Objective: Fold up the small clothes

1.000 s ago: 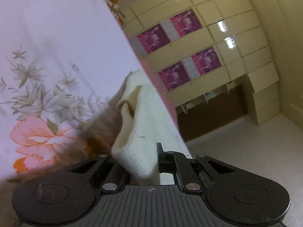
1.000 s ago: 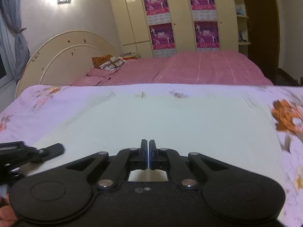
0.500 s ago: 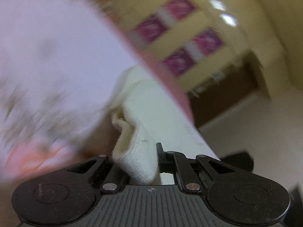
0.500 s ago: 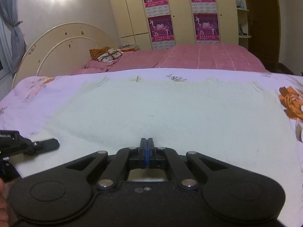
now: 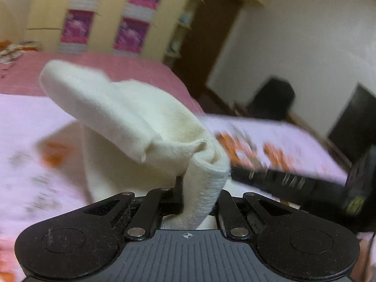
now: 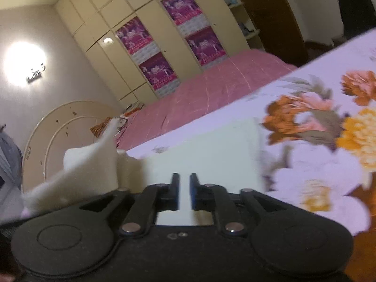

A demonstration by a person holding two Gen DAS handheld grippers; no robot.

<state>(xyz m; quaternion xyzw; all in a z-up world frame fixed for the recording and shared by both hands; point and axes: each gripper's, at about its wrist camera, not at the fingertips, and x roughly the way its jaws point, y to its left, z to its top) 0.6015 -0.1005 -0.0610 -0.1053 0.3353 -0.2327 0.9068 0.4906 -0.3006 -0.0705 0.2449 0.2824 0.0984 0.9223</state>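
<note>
A cream knitted garment (image 5: 131, 117) hangs bunched in my left gripper (image 5: 199, 195), which is shut on its edge and holds it up above the floral bedsheet (image 5: 28, 164). In the right wrist view the same garment (image 6: 211, 150) lies partly flat on the sheet, and a raised fold of it (image 6: 89, 164) stands at the left. My right gripper (image 6: 184, 195) is slightly open and empty, low over the flat part of the garment. The other gripper's black body (image 5: 293, 183) shows at the right of the left wrist view.
The floral sheet (image 6: 317, 141) spreads to the right. Behind lies a pink bed (image 6: 199, 94) with a round headboard (image 6: 58, 136). A cream wardrobe with purple posters (image 6: 164, 42) stands at the back. Dark furniture (image 5: 352, 122) stands at the right.
My left gripper has swung round and lifted the garment's edge up and over. My right gripper has opened, let go of the cloth, and tilted to the right.
</note>
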